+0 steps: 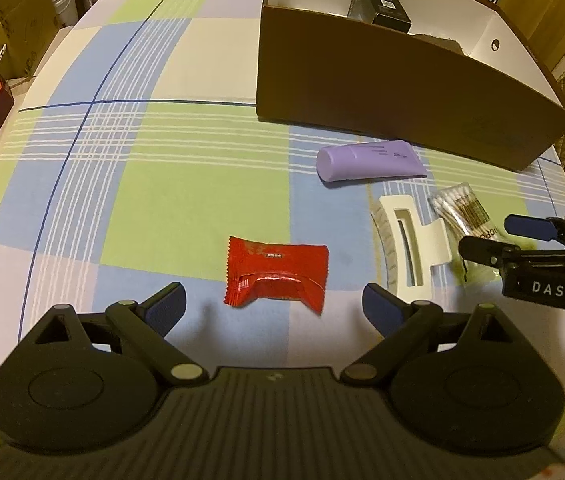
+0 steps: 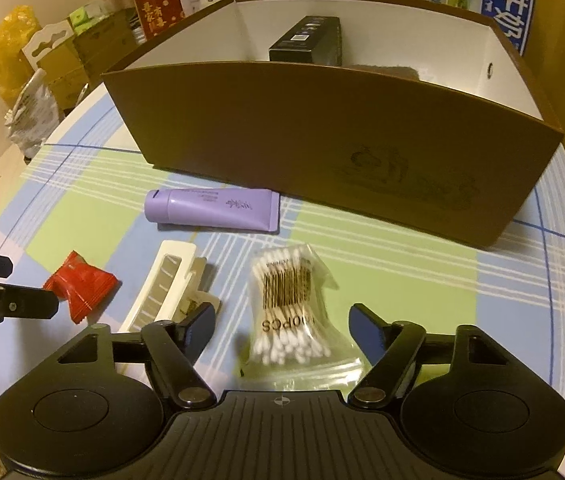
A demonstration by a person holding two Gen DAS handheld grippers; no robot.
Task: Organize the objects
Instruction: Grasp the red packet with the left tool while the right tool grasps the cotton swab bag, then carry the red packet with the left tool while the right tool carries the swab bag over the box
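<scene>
Two grippers poised over loose items in front of the brown box [image 2: 322, 152].
Left gripper [image 1: 274, 306]: jaws wide, flanking the red packet [image 1: 276, 276]. Right gripper [image 2: 282, 328]: jaws wide astride the cotton swab bag [image 2: 288, 300]. Purple tube [image 2: 212, 210] lies nearest the box; white hair clip [image 2: 166, 284] between packet and bag.

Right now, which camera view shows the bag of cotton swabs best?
The right wrist view: the bag of cotton swabs lies whole and central there, just ahead of the open right gripper. In the left wrist view the bag sits small near the right edge, partly hidden behind that gripper.
</scene>
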